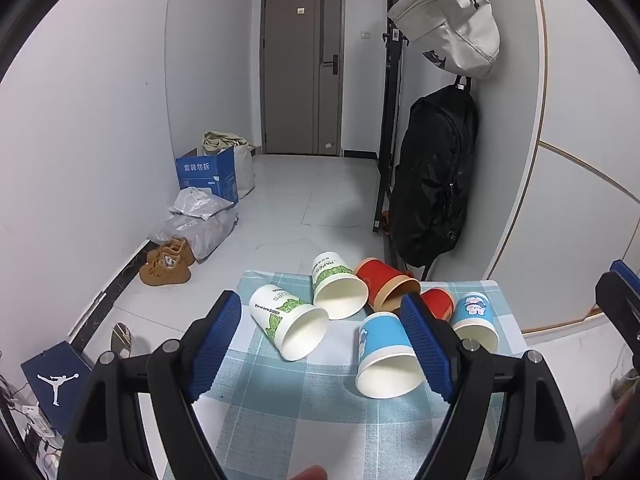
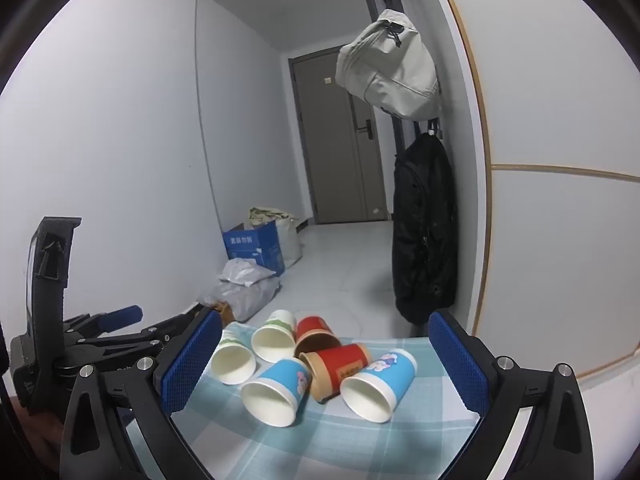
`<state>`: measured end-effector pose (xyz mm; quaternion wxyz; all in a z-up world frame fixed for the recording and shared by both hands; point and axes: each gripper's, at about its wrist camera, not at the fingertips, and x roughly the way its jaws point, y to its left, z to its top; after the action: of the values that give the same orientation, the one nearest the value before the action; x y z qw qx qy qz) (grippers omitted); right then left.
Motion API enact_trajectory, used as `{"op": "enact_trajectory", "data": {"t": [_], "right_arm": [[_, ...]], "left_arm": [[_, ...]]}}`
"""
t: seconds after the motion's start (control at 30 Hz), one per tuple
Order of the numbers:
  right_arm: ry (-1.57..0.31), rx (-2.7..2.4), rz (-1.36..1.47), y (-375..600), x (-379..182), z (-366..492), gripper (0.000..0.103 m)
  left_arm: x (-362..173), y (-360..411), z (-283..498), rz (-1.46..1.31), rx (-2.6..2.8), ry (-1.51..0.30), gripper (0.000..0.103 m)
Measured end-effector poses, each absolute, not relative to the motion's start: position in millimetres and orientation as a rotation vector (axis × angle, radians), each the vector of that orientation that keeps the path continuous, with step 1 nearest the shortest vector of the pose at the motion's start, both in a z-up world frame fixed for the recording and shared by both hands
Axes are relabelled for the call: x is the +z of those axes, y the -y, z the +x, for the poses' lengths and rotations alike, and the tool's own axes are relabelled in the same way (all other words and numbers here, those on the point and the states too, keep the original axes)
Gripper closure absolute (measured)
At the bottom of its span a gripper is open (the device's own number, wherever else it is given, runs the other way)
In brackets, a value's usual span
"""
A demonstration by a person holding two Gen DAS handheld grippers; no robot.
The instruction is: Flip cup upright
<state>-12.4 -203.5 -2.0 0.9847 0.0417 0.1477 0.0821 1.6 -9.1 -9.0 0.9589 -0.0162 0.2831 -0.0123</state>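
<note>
Several paper cups lie on their sides on a checked tablecloth point(image 1: 300, 416), mouths toward me. Two are white with green print point(image 1: 286, 326) point(image 1: 338, 290), two are red point(image 1: 386, 282) point(image 1: 438, 302), two are blue point(image 1: 386, 354) point(image 1: 476, 318). They also show in the right wrist view: white point(image 2: 234, 358) point(image 2: 276, 336), red point(image 2: 314, 334) point(image 2: 338, 368), blue point(image 2: 278, 390) point(image 2: 378, 382). My left gripper point(image 1: 322, 344) is open and empty just short of the cups. My right gripper point(image 2: 326, 368) is open and empty, also short of them.
The small table stands in a hallway with a door point(image 1: 302, 68) at the far end. A black backpack point(image 1: 434, 180) and a grey bag point(image 1: 450, 20) hang on the right wall. A blue box point(image 1: 208, 176), plastic bags point(image 1: 196, 220) and brown shoes point(image 1: 166, 264) lie on the floor at left.
</note>
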Motion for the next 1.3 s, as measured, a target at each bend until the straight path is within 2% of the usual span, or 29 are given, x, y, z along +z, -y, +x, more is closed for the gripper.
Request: {"op": "enact_trajectory", "data": {"t": [1.3], "right_arm": [[-0.299, 0.162, 0.082, 204.1, -1.7, -12.5, 0.000]], "left_arm": [[-12.8, 7.7, 5.9, -0.049, -0.019, -0.606, 0.024]]}}
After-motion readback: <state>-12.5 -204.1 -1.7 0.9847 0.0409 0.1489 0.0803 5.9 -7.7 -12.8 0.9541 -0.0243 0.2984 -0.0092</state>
